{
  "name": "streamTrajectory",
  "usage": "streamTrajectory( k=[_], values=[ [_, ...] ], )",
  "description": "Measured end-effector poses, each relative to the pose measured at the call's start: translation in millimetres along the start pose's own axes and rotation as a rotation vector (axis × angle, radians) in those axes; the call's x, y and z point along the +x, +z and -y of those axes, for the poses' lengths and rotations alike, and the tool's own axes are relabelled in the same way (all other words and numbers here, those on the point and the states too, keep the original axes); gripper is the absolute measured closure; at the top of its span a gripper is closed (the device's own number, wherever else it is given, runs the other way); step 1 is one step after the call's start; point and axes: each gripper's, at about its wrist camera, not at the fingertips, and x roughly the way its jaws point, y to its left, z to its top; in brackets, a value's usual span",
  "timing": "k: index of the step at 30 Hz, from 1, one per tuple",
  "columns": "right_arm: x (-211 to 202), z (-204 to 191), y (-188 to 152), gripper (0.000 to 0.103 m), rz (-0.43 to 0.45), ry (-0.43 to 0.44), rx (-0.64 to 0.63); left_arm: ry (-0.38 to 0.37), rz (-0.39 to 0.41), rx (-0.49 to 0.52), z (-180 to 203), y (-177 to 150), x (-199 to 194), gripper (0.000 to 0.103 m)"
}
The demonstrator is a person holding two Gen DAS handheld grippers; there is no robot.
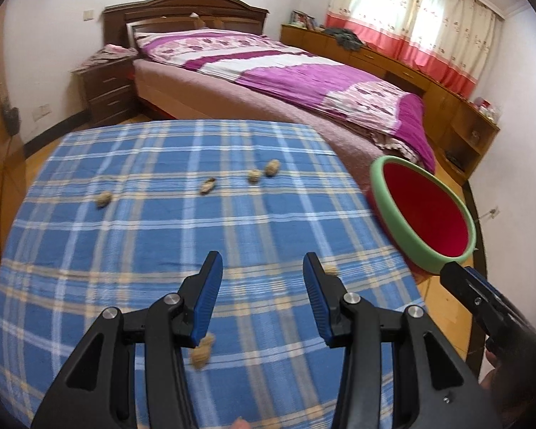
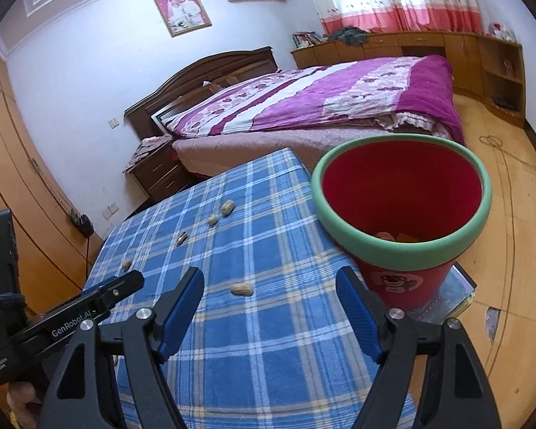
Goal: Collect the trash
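On the blue plaid tablecloth (image 1: 160, 214) peanut shells lie scattered: in the left wrist view one at ten o'clock (image 1: 103, 199), a split one near eleven (image 1: 207, 186), and a close pair toward twelve (image 1: 264, 172). The left gripper (image 1: 262, 286) hovers over the cloth with its jaws partly apart and nothing between the blue pads; a shell (image 1: 202, 352) lies on the cloth under its left finger and another (image 1: 330, 269) peeks out beside the right finger. At three o'clock stands the red bin with a green rim (image 1: 403, 221), just off the table's edge. In the right wrist view the right gripper (image 2: 269, 286) has its jaws wide and empty, a single shell (image 2: 242, 289) on the cloth between the fingertips, and the bin (image 2: 403, 250), at one o'clock, holds some scraps at the bottom.
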Motion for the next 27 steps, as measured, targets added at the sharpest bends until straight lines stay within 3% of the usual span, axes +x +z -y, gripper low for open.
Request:
streamTrajectory(
  k=[10,27],
  values=[
    [1,-26,-12,0.024,0.009,-0.003,-0.066,0.082,0.027,-0.039,-27,-13,-11,0.056],
    [0,-42,-22,0.023,0.014,0.001,-0.103,0.143,0.08,-0.055,-44,-24,-27,0.056]
  ],
)
